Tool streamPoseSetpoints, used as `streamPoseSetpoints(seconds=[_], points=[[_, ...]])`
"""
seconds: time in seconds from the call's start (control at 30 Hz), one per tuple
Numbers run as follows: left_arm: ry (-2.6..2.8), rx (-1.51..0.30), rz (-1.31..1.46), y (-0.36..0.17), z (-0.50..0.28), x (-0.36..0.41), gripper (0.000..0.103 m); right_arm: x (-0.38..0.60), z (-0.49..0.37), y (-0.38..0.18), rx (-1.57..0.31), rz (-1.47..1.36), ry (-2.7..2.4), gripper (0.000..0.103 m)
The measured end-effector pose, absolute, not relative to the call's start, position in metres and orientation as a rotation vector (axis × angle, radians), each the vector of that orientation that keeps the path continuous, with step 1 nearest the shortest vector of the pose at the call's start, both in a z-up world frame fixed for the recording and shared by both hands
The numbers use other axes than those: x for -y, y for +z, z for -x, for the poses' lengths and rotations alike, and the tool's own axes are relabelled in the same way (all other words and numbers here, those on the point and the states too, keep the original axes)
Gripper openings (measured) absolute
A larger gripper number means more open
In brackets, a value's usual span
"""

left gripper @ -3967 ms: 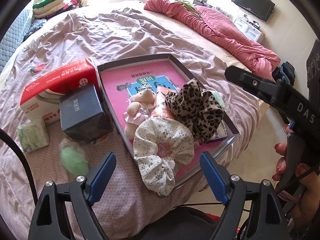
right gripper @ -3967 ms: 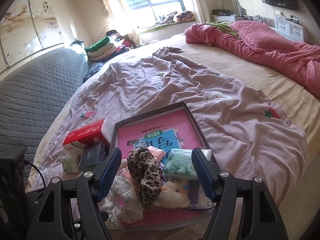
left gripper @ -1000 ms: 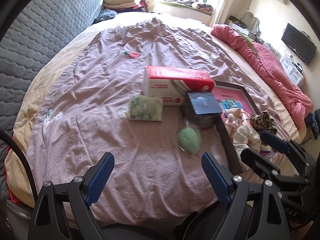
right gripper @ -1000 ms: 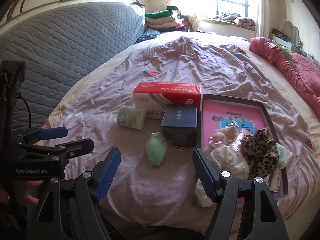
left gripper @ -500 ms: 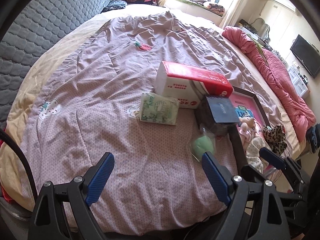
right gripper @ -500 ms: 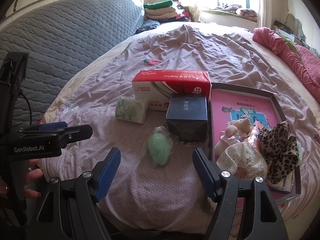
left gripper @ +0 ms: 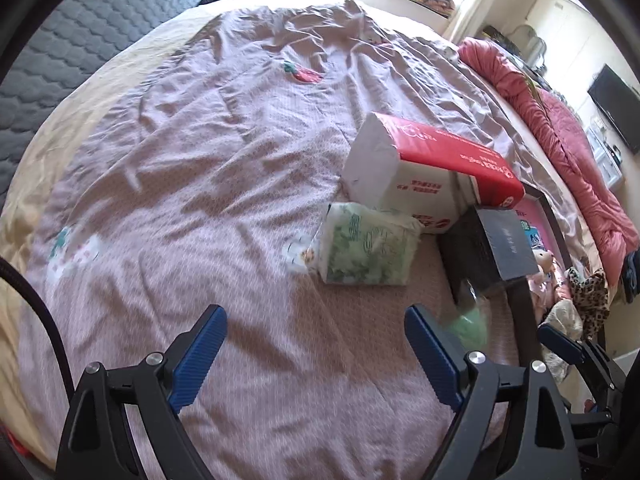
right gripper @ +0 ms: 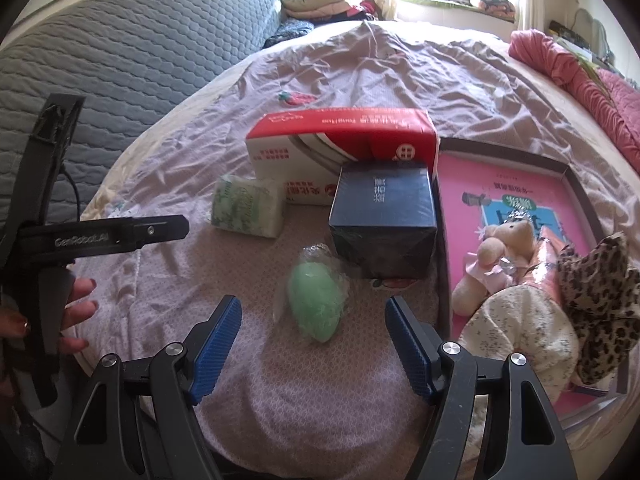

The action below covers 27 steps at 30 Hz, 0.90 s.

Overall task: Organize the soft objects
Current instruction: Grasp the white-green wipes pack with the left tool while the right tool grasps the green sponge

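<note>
Left wrist view: the left gripper (left gripper: 316,346) hangs over the pinkish bedspread (left gripper: 200,160) with its blue-padded jaws spread wide and nothing between them. Just ahead lies a small green-printed tissue pack (left gripper: 366,252), touching the big red-and-white tissue pack (left gripper: 432,172) behind it; a dark blue box (left gripper: 500,250) stands to the right.

In the right wrist view, the right gripper (right gripper: 314,344) is also open and empty, its jaws flanking a green soft lump in clear wrap (right gripper: 318,304) (not touching it). The lump lies on the bedspread just in front of the dark blue box. To the right, a shallow tray (right gripper: 442,240) with a pink book cover inside holds a small plush bear (right gripper: 500,252), a floral scrunchie (right gripper: 524,340) and a leopard-print scrunchie (right gripper: 596,292). A hand (right gripper: 76,316) grips the other tool's handle at the left edge.
</note>
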<state>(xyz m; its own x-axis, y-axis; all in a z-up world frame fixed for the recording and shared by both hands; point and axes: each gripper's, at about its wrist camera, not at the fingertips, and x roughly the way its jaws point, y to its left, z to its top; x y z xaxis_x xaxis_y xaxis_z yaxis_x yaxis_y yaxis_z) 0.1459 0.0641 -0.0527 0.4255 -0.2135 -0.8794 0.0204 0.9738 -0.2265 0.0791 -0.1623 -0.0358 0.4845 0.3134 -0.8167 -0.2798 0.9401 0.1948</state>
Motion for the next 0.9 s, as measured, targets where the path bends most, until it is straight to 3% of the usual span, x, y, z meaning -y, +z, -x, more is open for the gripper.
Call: streamPoseSetpoints(seconds=[0.57,0.83,0.9], points=[[-0.385,-1.129,0.197,-0.084,-0.205,-0.052,0.089,0.144,-0.104,-0.072,-1.061,-0.022,0.362,0.075],[-0.487,-1.146,0.222,-0.100,-0.217,-0.042,0.080,0.140,-0.112,-0.084,-1.080,-0.023,0.352,0.076],[-0.502,-1.137,0.238,-0.100,-0.218,-0.043,0.073,0.140,-0.114,-0.086,-1.084,-0.024,0.347,0.076]])
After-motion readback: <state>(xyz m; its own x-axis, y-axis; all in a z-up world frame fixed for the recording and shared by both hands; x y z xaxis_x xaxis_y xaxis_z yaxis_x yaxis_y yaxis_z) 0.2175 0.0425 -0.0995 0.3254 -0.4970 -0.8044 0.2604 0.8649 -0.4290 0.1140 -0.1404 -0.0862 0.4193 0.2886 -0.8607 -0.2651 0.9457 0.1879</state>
